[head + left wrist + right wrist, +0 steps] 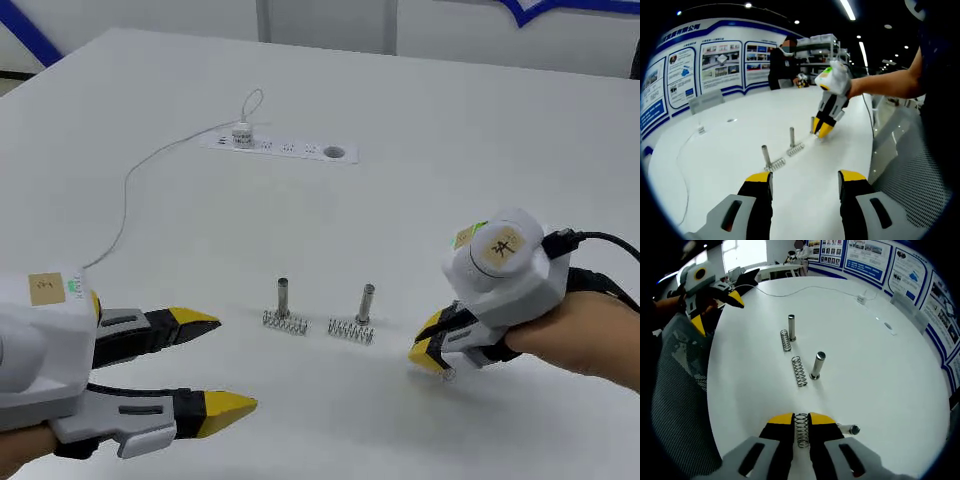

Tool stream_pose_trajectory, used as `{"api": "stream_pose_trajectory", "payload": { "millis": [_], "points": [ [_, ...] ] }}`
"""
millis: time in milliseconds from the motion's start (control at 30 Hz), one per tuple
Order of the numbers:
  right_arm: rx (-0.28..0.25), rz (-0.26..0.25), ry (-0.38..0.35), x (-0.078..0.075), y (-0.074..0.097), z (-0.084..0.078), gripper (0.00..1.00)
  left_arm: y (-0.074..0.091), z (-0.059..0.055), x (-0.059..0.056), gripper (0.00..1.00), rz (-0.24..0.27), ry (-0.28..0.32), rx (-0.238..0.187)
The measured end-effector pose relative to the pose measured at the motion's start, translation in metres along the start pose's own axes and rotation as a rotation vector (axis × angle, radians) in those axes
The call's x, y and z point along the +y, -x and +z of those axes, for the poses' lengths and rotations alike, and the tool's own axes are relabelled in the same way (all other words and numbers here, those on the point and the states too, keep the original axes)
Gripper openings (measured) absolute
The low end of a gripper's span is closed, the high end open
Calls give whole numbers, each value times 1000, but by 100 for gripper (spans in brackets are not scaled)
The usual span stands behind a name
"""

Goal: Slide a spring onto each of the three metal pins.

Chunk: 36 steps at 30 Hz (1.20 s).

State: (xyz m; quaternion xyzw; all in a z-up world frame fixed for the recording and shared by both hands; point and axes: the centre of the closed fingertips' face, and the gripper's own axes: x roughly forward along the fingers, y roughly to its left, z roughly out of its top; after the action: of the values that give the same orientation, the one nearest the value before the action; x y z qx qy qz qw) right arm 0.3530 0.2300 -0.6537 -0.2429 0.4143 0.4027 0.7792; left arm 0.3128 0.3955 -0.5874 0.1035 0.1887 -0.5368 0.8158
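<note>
Spring three (801, 430) is pinched between the closed jaws of my right hand-held gripper (801, 419), low over the white tabletop (420, 110), off to the right of two upright pins. In the head view, spring one (285, 322) lies loose at the foot of the left pin (283, 297), and spring two (350, 331) lies at the foot of the right pin (367, 302). Just beside my right jaw I see a third pin (850, 429), apparently on its side. My left hand-held gripper (232, 362) hovers with jaws spread wide, holding nothing, near the left pin but apart from it.
</note>
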Motion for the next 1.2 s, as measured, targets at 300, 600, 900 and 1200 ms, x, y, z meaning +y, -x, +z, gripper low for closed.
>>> {"api": "stream_pose_trajectory", "payload": {
  "millis": [300,600,900,1200],
  "points": [
    [-78,-19,-44,-1,12,14,11,-4,2,-6,53,-26,-19,7],
    [-170,0,-37,15,30,46,11,-17,11,-15,52,-83,-55,19],
    [-301,66,-16,45,57,94,11,-37,28,-27,49,-159,-98,14],
    [-391,130,2,77,77,125,11,-51,45,-33,42,-185,-73,-33]
  ]
}}
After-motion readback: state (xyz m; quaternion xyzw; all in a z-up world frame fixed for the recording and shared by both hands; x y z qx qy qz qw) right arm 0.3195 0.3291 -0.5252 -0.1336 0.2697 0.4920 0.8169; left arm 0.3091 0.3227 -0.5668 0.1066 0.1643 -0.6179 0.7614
